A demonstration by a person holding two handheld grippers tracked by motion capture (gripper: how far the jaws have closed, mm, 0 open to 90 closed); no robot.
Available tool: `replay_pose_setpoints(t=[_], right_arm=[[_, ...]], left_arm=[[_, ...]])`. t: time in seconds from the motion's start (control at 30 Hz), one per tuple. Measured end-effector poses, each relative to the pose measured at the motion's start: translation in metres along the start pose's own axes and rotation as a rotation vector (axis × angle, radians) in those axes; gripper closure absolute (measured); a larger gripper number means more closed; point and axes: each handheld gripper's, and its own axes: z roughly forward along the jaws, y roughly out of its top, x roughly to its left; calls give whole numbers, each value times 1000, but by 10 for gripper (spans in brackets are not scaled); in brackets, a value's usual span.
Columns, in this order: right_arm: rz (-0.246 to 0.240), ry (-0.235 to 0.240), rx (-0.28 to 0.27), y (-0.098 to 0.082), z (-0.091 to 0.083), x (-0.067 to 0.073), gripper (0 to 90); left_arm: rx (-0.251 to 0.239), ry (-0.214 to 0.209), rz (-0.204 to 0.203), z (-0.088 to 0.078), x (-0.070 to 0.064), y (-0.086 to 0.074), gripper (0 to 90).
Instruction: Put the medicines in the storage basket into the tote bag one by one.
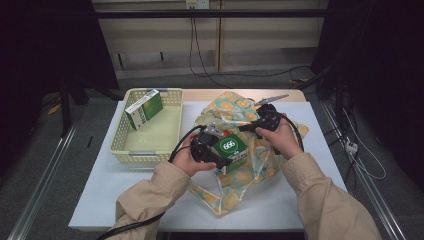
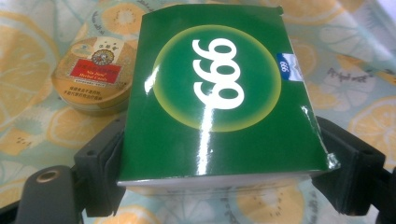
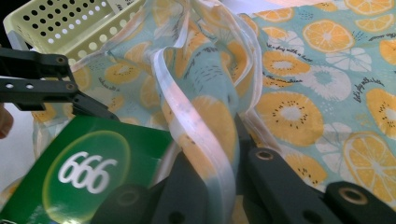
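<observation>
My left gripper [image 1: 220, 150] has its jaws spread wide and pressed against the two narrow sides of a glossy green cardboard box printed with a white "666" [image 2: 219, 98]; the box sits squarely between the pads, its printed face turned up. I hold it over the crumpled plastic bag patterned with orange and lemon slices on pale blue [image 1: 250, 165], which lies on the white table [image 1: 125, 200] just beside the pale yellow perforated plastic basket [image 1: 122, 142]. My right gripper [image 1: 250, 125] has its jaws closed tight on the bag's pale, banded edge [image 3: 212, 154], lifting that fold up from the rest of the bag. Beyond the box, a round gold tin with a red label [image 2: 95, 74] rests on the bag's fabric. Inside the basket, toward its far corner, a second green-and-white box [image 1: 144, 109] leans at a tilt.
</observation>
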Motion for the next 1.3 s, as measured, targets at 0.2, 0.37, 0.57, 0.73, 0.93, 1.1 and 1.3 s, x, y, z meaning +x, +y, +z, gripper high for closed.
replay_pose_setpoints(t=[0.2,0.37,0.57,0.73,0.93,1.1,1.3], right_arm=[[-3,-4,-3,1,-3,1,887],[-3,-1,-11,2,-6,2,887],[3,0,-11,1,-6,1,887],[0,0,-11,1,-6,1,887],[3,5,-14,2,-6,0,887],[7,7,-15,2,-6,0,886],[3,6,-11,2,-5,0,886]], left_arm=[[6,1,-23,13,8,3,160],[-5,14,-34,20,13,9,160],[-22,62,-41,28,22,14,159],[-41,94,-63,32,33,14,158],[-42,152,-79,38,45,22,158],[-61,209,-95,46,54,29,156],[-68,222,-127,53,63,34,145]])
